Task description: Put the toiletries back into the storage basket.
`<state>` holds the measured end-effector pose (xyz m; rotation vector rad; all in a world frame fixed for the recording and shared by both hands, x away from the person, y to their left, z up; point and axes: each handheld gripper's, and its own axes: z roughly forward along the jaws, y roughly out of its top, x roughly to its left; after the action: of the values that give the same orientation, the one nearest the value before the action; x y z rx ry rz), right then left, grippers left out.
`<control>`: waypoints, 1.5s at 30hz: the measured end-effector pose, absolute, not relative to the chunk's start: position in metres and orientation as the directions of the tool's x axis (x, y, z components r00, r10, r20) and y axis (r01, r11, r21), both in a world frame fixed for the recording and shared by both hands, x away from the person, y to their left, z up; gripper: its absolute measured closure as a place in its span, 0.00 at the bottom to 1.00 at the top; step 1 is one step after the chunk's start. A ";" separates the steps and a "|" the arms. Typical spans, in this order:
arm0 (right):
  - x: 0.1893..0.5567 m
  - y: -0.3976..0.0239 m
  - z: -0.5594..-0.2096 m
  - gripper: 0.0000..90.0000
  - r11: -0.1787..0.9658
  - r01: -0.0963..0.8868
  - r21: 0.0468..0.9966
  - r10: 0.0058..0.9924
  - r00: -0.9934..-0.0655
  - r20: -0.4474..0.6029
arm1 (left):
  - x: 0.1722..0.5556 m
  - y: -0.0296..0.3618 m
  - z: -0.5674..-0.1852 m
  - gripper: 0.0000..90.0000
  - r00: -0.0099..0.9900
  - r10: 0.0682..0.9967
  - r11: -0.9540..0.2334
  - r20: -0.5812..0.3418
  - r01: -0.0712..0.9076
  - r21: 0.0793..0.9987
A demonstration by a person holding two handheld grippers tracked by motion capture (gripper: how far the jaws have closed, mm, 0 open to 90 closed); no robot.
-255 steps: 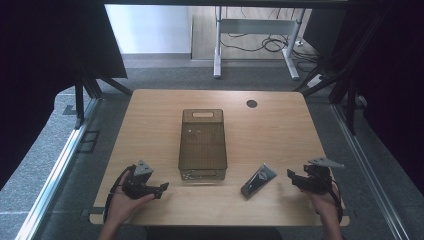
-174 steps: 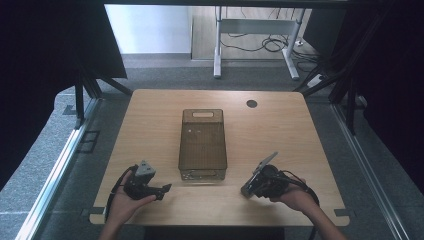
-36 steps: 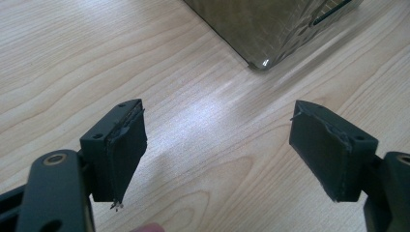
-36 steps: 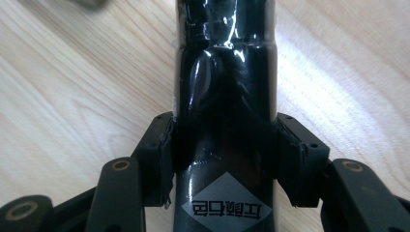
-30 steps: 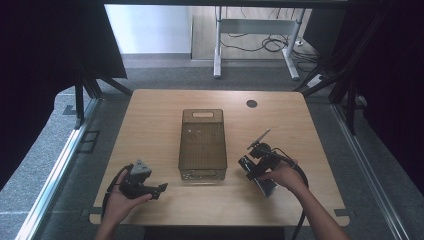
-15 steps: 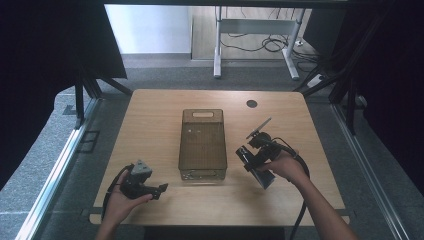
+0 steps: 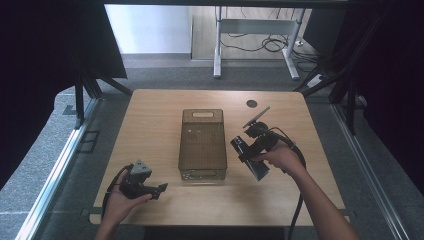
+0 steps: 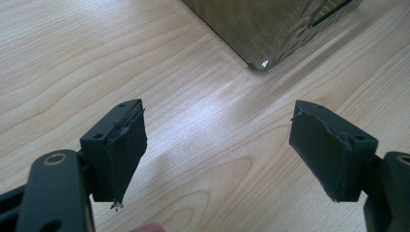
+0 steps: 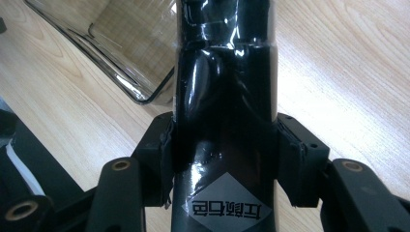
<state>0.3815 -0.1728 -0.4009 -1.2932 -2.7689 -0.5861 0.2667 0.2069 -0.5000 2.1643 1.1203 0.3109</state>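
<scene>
Right gripper (image 7: 248,152) now holds a black glossy pouch (image 9: 225,111) – jaws clamped on both its sides, as the right gripper view shows, label with printed characters near the bottom. In the earlier high-view frames the pouch lay flat on the table (image 7: 300,195), right of the clear brown bin (image 7: 202,145); a second ago it was already in the grip and low over the wood. Now it is lifted off the surface and sits just beside the bin's right wall, near its front end. Pickup done, lift under way – looks like transfer into the bin comes next, a guess from how close the pouch hangs to the rim.

Left gripper (image 7: 150,189) unchanged from the earlier frames: rests at the front-left of the table, jaws wide apart, nothing between them, bare wood and the bin's corner ahead in the left gripper view.

Bin looks empty. Risk: the pouch is slick and could slip or clip the rim.
</scene>
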 end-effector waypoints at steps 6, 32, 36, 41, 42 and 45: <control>0.384 -0.170 -0.396 0.51 0.576 0.748 0.329 0.733 -0.651 0.196 | 0.267 0.207 -0.501 0.24 0.605 0.791 -0.410 -0.088 0.632 0.657; 0.412 -0.135 -0.372 0.51 0.545 0.769 0.333 0.739 -0.629 0.243 | 0.268 0.208 -0.502 0.24 0.608 0.788 -0.406 -0.098 0.632 0.660; 0.415 -0.130 -0.371 0.51 0.544 0.771 0.332 0.739 -0.627 0.247 | 0.268 0.208 -0.503 0.24 0.610 0.786 -0.407 -0.099 0.632 0.660; 0.419 -0.124 -0.368 0.51 0.534 0.778 0.332 0.741 -0.619 0.260 | 0.268 0.209 -0.502 0.24 0.606 0.789 -0.400 -0.101 0.632 0.664; 0.420 -0.123 -0.367 0.51 0.529 0.780 0.336 0.742 -0.616 0.263 | 0.268 0.210 -0.502 0.24 0.606 0.789 -0.400 -0.100 0.631 0.664; 0.424 -0.118 -0.364 0.51 0.525 0.781 0.337 0.741 -0.615 0.269 | 0.269 0.210 -0.502 0.24 0.605 0.790 -0.399 -0.101 0.632 0.664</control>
<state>0.4239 -0.1183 -0.3644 -1.3324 -2.6619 -0.6603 0.2686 0.2095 -0.5019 2.1551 1.1160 0.3002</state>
